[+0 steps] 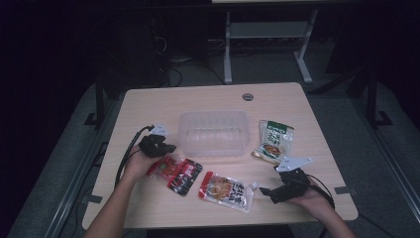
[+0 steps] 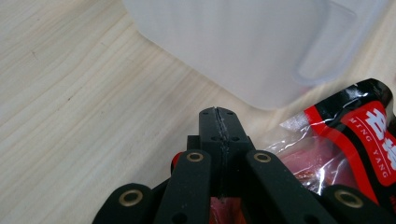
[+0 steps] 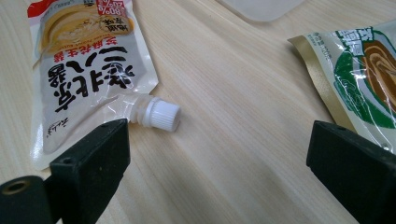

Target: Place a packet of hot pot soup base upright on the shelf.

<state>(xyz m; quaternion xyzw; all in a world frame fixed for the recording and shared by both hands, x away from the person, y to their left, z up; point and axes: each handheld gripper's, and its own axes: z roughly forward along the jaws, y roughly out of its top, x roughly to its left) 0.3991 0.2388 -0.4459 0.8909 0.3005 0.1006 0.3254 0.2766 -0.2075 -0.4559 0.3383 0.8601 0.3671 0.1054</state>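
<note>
The left gripper's [image 2: 218, 119] fingers [image 2: 208, 123] are pressing flat together, clenched with no gap at the tips; in the left gripper view a bit of red is showing beneath them, but whether they are pinching the red pouch [image 2: 345, 149] cannot be told. That red and black clear-windowed pouch is lying just beside the fingers, its corner reaching under them, and the tips are pointing at the near wall of the clear plastic container [image 2: 243, 46].

The right gripper's [image 3: 219, 154] fingers [image 3: 93, 158] are standing wide apart, released and grasping nothing, with bare bench [image 3: 243, 140] between them. Just beyond one finger, the white screw cap [image 3: 161, 114] of the spouted sauce pouch [image 3: 84, 70] is lying on the wood; by the other finger, the edge of the green and white soup packet [image 3: 364, 70] is coming in.

In the high view, the clear plastic container [image 1: 213, 133] is sitting at the middle of the light wooden bench [image 1: 148, 106]. The left gripper [image 1: 168, 148] is hovering at the container's near left corner, held by the person's left hand [image 1: 136, 166]. The red pouch [image 1: 176, 172] is lying in front of the container's left end, the spouted sauce pouch [image 1: 227, 191] in front of its middle, and the green and white soup packet [image 1: 273, 141] just off its right side. The right gripper [image 1: 267, 191], in the right hand [image 1: 309, 198], is resting nearer the person than the container, off its right corner.
</note>
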